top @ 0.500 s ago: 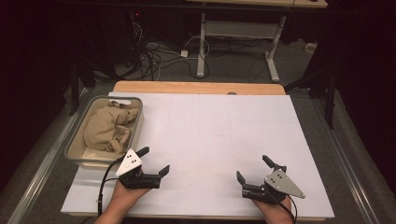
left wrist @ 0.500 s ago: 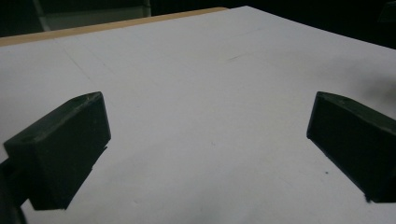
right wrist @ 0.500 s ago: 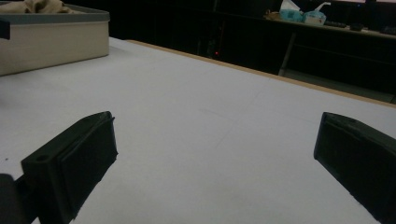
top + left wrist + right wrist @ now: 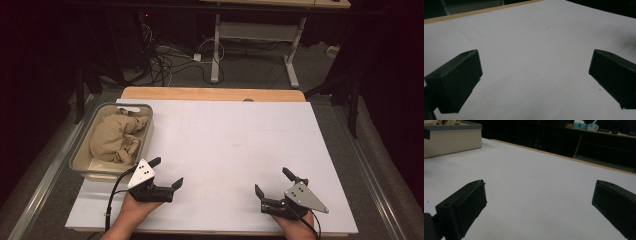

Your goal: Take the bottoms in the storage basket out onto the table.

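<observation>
A clear plastic bin (image 4: 83, 167) stands at the table's left edge with a crumpled tan cloth (image 4: 116, 135) inside. My left gripper (image 4: 167, 173) rests near the front edge just right of the bin, jaws wide open and empty; its own view looks between the jaws (image 4: 535, 77) at bare white board. My right gripper (image 4: 273, 182) sits at the front right, also open with nothing in it. From the right gripper view the gap between the jaws (image 4: 540, 205) faces the white surface, and the bin (image 4: 451, 138) appears far off at the upper left.
A white board (image 4: 230, 145) covers the wooden tabletop (image 4: 210, 93), whose strip shows along the far edge. Beyond the table are a desk frame (image 4: 260, 35) and tangled cables (image 4: 165, 60) on the floor. Metal rails run along both table sides.
</observation>
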`<control>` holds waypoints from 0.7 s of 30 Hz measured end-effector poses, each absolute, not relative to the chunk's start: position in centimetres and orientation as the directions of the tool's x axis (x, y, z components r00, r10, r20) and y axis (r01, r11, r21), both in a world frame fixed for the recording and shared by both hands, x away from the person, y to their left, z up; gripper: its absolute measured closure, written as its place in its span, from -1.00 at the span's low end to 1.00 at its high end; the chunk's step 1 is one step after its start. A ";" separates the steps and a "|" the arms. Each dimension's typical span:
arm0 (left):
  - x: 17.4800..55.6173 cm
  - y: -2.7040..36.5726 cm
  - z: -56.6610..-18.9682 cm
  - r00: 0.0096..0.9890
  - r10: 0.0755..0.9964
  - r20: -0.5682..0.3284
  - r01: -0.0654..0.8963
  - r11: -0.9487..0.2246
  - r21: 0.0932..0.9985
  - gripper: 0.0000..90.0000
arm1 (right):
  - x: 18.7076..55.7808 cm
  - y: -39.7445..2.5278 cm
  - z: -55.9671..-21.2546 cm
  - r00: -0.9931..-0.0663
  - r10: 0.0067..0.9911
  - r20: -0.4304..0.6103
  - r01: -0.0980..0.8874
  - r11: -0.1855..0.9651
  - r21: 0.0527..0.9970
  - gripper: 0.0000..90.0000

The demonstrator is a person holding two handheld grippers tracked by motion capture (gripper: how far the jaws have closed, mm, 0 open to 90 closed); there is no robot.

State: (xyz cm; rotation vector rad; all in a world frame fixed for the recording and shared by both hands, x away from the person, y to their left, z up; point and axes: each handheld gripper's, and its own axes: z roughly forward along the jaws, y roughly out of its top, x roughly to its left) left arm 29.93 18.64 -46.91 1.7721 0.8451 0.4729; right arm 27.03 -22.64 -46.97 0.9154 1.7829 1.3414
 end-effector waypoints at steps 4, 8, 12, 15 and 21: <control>30.0 18.4 -47.1 0.668 0.741 -0.068 0.313 -0.196 0.929 -1.00 | 26.9 -22.8 -47.0 -0.495 0.860 -0.122 0.126 0.210 0.970 -0.99; 30.0 18.4 -46.9 0.665 0.743 -0.071 0.310 -0.189 0.932 -1.00 | 26.8 -22.9 -47.0 -0.497 0.860 -0.117 0.137 0.211 0.968 -0.99; 30.1 18.3 -46.6 0.676 0.734 -0.066 0.323 -0.215 0.921 -1.00 | 26.8 -23.0 -47.0 -0.493 0.862 -0.119 0.137 0.211 0.968 -0.99; 30.0 18.0 -46.4 0.684 0.728 -0.041 0.323 -0.252 0.912 -1.00 | 26.8 -23.1 -47.0 -0.492 0.863 -0.117 0.137 0.210 0.968 -0.99; 29.8 17.4 -45.6 0.707 0.707 -0.005 0.300 -0.293 0.908 -1.00 | 26.5 -23.3 -47.1 -0.492 0.861 -0.128 0.125 0.215 0.969 -0.99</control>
